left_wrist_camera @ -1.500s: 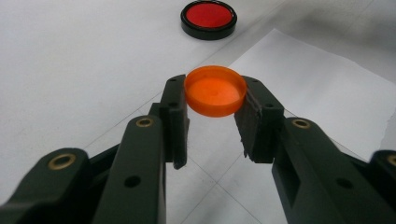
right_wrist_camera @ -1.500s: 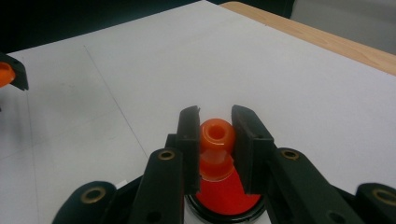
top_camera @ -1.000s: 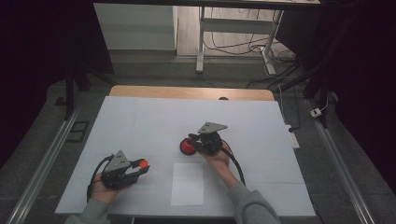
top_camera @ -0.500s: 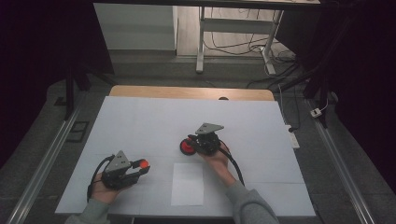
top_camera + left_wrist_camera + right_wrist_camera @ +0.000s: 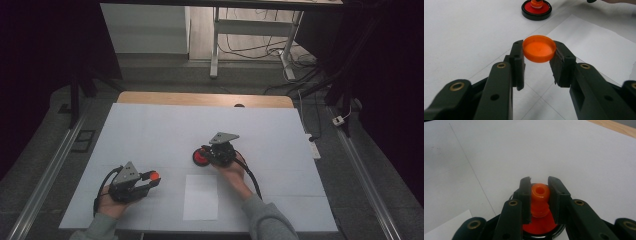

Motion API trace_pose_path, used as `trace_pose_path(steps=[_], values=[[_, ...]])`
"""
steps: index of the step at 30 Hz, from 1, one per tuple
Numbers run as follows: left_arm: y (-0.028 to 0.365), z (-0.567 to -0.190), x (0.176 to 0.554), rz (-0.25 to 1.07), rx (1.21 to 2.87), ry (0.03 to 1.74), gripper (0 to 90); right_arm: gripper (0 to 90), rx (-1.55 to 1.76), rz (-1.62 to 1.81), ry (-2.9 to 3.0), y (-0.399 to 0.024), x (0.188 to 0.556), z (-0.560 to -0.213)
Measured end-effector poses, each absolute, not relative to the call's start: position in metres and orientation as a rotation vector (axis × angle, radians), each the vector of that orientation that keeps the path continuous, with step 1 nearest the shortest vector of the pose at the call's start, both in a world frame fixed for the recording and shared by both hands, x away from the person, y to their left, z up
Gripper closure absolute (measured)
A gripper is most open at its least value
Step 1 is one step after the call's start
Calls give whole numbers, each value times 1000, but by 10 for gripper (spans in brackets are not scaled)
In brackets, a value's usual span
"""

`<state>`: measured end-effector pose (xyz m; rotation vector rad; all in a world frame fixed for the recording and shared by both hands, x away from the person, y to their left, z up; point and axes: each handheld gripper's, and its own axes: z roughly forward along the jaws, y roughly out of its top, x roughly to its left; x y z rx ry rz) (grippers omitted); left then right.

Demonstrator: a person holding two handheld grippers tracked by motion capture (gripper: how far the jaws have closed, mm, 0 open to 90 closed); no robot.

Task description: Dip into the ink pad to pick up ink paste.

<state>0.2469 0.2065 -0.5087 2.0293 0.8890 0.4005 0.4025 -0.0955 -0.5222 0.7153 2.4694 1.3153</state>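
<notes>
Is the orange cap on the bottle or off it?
Off. The left gripper holds the orange cap above the table, away from the bottle.

White table surface (image 5: 150,130): bare across its far half and along the left and right margins, so a hand could pass freely there. Obstacles sit in the near half. Red disc (image 5: 201,157), with the right gripper (image 5: 212,152) over it, stands near the centre; an orange peg (image 5: 540,195) rises from the disc between the jaws. Paper sheet (image 5: 201,196) lies flat just nearer, no hindrance to a pass above. Left gripper (image 5: 150,180) occupies the near left, clamped on an orange cap (image 5: 539,48). An open lane runs between the two grippers.
</notes>
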Motion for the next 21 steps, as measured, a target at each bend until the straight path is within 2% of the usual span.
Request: trace_pose_path(steps=[21], values=[[205,-508,246,400,2032,886,650,728,703,1311,2457,-96,400,-526]])
